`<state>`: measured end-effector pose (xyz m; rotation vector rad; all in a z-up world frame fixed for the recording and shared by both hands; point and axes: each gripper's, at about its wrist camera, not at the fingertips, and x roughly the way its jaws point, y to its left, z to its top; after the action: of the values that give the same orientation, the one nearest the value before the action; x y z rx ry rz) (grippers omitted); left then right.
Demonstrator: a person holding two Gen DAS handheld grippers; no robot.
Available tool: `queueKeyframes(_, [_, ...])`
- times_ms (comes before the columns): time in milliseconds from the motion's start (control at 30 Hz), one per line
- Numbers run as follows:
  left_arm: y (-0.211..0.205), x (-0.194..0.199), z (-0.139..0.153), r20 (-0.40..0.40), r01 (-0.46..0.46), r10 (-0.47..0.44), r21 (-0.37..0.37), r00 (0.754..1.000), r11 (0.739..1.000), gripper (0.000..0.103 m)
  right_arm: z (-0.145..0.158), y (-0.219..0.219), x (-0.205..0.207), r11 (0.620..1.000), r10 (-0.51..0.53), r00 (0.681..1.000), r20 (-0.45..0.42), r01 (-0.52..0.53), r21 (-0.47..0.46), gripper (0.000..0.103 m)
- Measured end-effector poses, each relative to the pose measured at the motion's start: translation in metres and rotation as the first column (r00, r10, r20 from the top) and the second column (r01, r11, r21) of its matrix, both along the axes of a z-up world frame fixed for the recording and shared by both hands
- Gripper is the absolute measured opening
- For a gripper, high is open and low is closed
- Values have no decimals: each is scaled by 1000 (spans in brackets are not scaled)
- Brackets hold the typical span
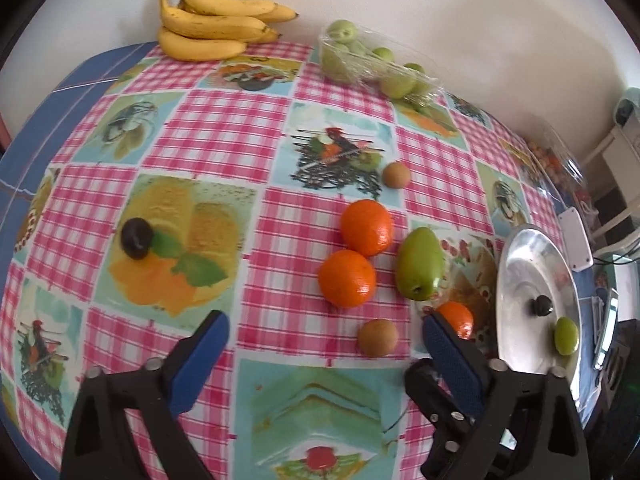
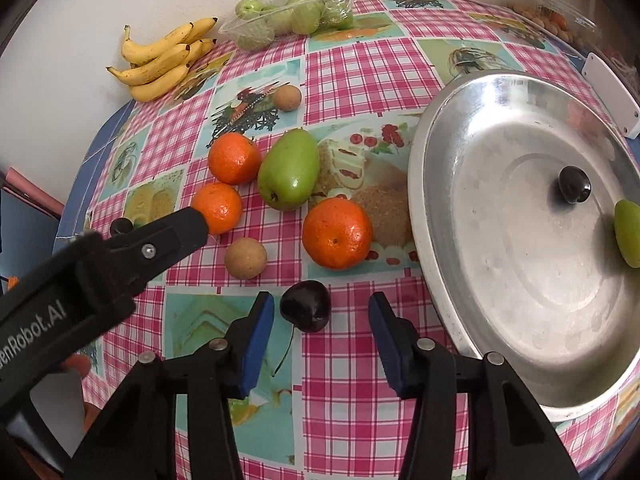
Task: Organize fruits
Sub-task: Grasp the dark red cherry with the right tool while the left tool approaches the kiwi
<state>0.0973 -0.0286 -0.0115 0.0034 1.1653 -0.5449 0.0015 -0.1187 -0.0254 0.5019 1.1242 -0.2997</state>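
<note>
The right gripper point(image 2: 321, 316) points down at the checked tablecloth point(image 2: 360, 60), its blue pads point(image 2: 260, 344) set either side of a dark plum point(image 2: 305, 306) with a gap on both sides, so the fruit lies on the cloth, not gripped. The left gripper point(image 1: 326, 330) hangs wide apart over the cloth and holds nothing; a small brown fruit point(image 1: 377, 337) lies between its tips, nearer the right one, and an orange point(image 1: 458, 318) peeks out just behind that tip. In the right camera's view the left gripper's black finger point(image 2: 160, 240) reaches in from the left, its tip in front of an orange point(image 2: 218, 207). Beyond the plum sit a larger orange point(image 2: 337, 233), a green mango point(image 2: 289, 168) touching a third orange point(image 2: 234, 158), and two brown fruits point(image 2: 245, 258) (one near, one farther back). A metal tray point(image 2: 440, 208) on the right holds a second plum point(image 2: 574, 184) and a small green fruit point(image 2: 628, 232). A third plum point(image 1: 137, 237) lies well apart on the left of the cloth. Against the wall rest bananas point(image 2: 160, 60) and a clear tub of green fruit point(image 2: 288, 16).
</note>
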Motion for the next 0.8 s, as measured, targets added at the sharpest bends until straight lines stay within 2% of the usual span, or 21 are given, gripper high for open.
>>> queueKeyframes(133, [-9, -1, -7, -34, 21, -21, -18, 999, 1000, 84, -1, 0, 2, 1000, 14, 1000, -6, -14, -1, 48])
queueKeyframes(367, [-21, -1, -19, -92, 35, -38, -36, 995, 999, 52, -1, 0, 6, 1000, 24, 1000, -9, -24, -4, 46])
queueKeyframes(567, [-28, -4, -22, -108, 49, -53, -40, 993, 998, 33, -1, 1, 8, 999, 42, 999, -12, -42, -10, 43])
queueKeyframes(633, [-30, -5, -22, -110, 58, -63, -47, 992, 997, 28, -2, 1, 8, 999, 48, 999, -10, -48, -2, 38])
queueKeyframes(800, [-34, -8, -20, -101, 75, -80, -55, 992, 996, 28, -1, 4, 9, 998, 67, 998, 0, -67, 16, 28])
